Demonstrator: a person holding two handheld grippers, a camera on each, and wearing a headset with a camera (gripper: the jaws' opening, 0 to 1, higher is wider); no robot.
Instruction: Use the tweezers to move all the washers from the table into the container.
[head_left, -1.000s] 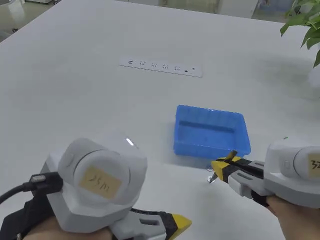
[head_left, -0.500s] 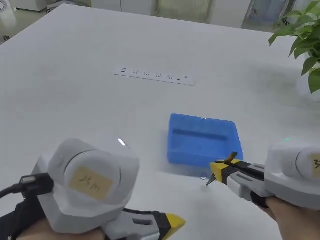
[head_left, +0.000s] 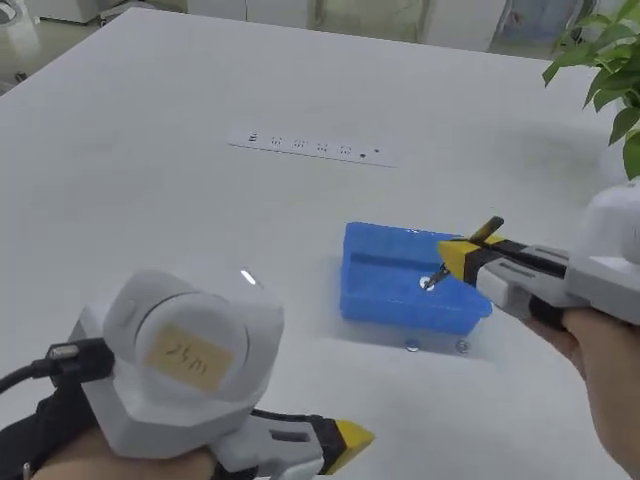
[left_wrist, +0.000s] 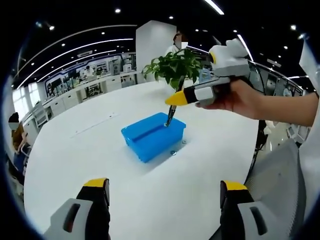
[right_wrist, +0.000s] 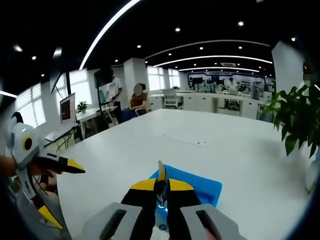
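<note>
**Drop-off over the blue container**

The left gripper (left_wrist: 164, 184) hangs low over the white table (head_left: 150, 200) with its jaws wide apart and nothing between them. It has no part in this step. The blue container (head_left: 400, 308) stands mid-table. Two washers lie on the table just beside its near wall: the first washer (head_left: 412, 346) and the second washer (head_left: 462, 347). The right gripper (head_left: 465, 255) is clamped on the tweezers (head_left: 436, 278), whose tips point down inside the container's rim.

The step in hand is judged to be the release. Lower the tips close to the container floor, then ease the squeeze only slightly, so that a washer cannot bounce over the wall.

Not resolved:
- A small glint sits at the tweezer tips. Whether it is a gripped washer cannot be told.
- In the right gripper view the jaws cover the tips and part of the container floor, so its contents cannot be told
</note>
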